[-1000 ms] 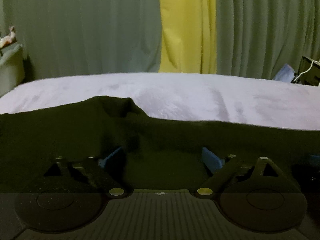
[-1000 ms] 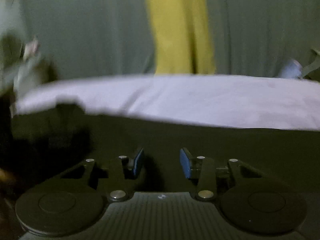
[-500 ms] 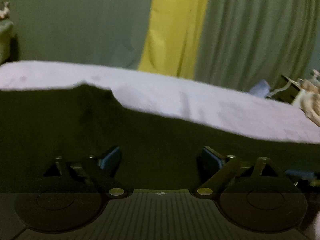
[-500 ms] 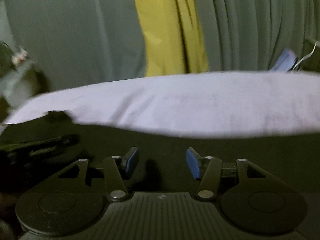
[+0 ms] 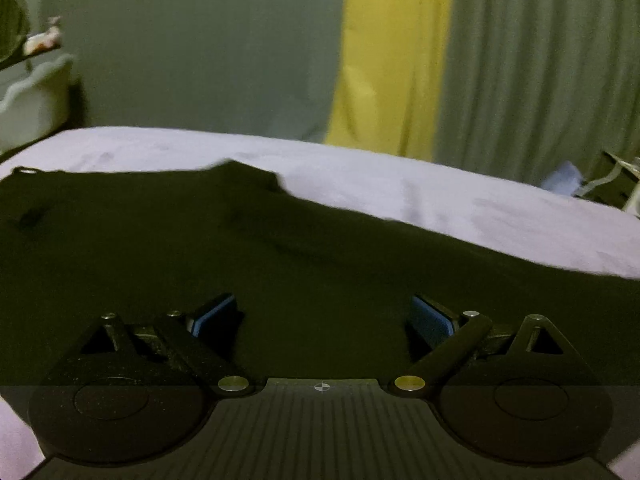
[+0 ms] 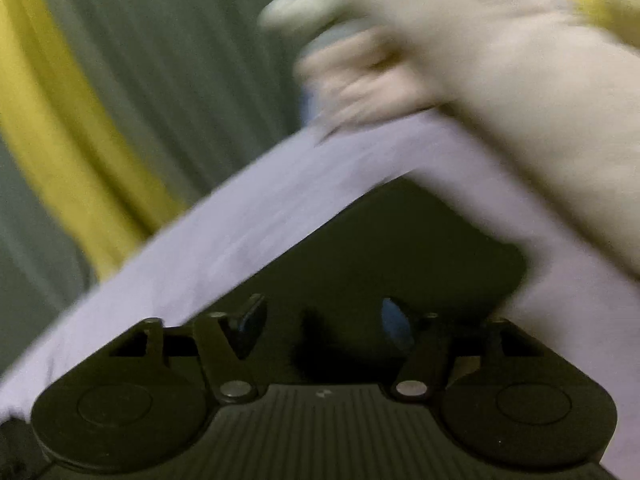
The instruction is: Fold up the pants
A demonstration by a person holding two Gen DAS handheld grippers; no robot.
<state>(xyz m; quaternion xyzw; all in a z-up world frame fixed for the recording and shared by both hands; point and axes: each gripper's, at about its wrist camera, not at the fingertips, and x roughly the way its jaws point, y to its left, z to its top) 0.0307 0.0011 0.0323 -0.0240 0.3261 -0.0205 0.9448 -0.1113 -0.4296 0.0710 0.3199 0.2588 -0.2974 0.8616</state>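
Dim, greenish indoor light; fisheye bending at edges; right wrist view heavily motion-blurred, left slightly soft.

The pants (image 5: 280,264) are dark, nearly black, with a faint olive cast in the dim light. They lie spread flat across the near part of a pale lilac bed (image 5: 440,196), filling the lower half of the left wrist view. Their far edge runs unevenly, with a raised bump of cloth near the middle and a slope down to the right. In the blurred, tilted right wrist view one squared end (image 6: 420,248) of the pants shows against the bed.
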